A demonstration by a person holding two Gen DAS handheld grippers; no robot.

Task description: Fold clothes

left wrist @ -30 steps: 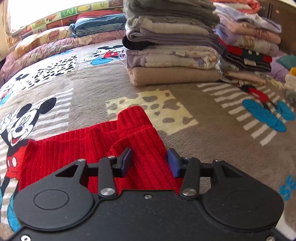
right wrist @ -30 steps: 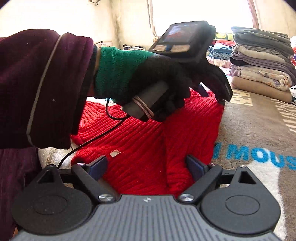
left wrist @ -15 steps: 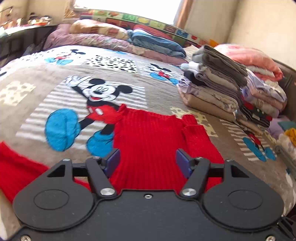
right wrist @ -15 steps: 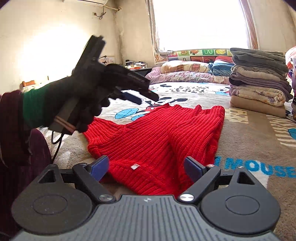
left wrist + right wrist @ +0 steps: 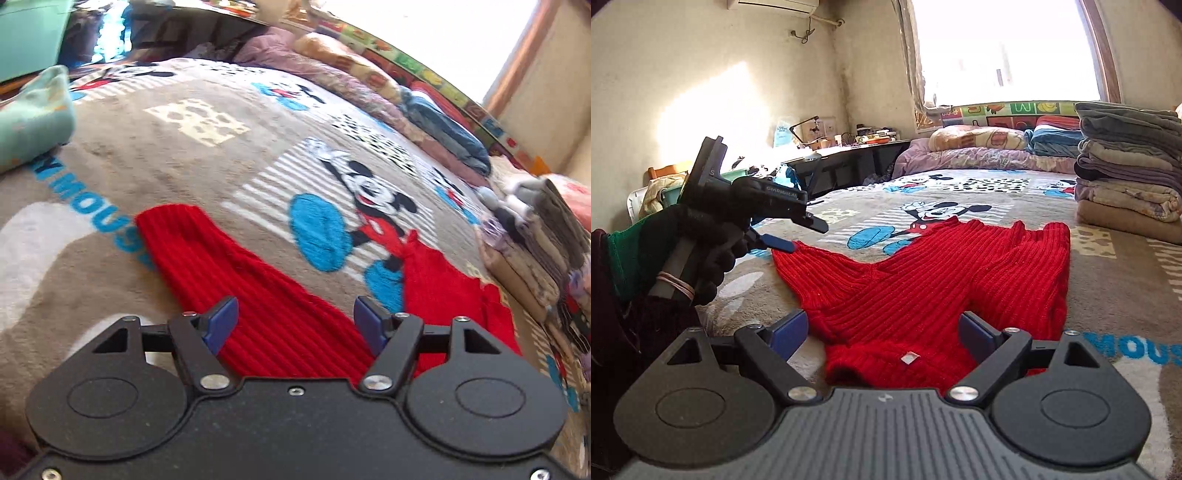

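Red ribbed knit sweater (image 5: 934, 280) lies flat on the bed, its outstretched sleeve (image 5: 236, 273) running lengthwise beneath the released left tongs (image 5: 295, 321), nearer than the released right tongs (image 5: 882, 336).

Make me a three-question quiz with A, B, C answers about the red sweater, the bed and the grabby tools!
1. Where is the pile of folded clothes?
A. On the bed, past the sweater
B. On the floor
C. On a chair

2. What colour is the sweater?
A. Blue
B. Red
C. Green

3. How are the two tools, the left tool and the right tool?
A. Both shut on the sweater
B. One open, one shut
C. Both open, holding nothing

Answers:
1. A: the pile sits on the Mickey Mouse blanket beyond the sweater.
2. B: the ribbed knit is bright red.
3. C: each tool's fingers stand wide apart, with no cloth pinched between them.
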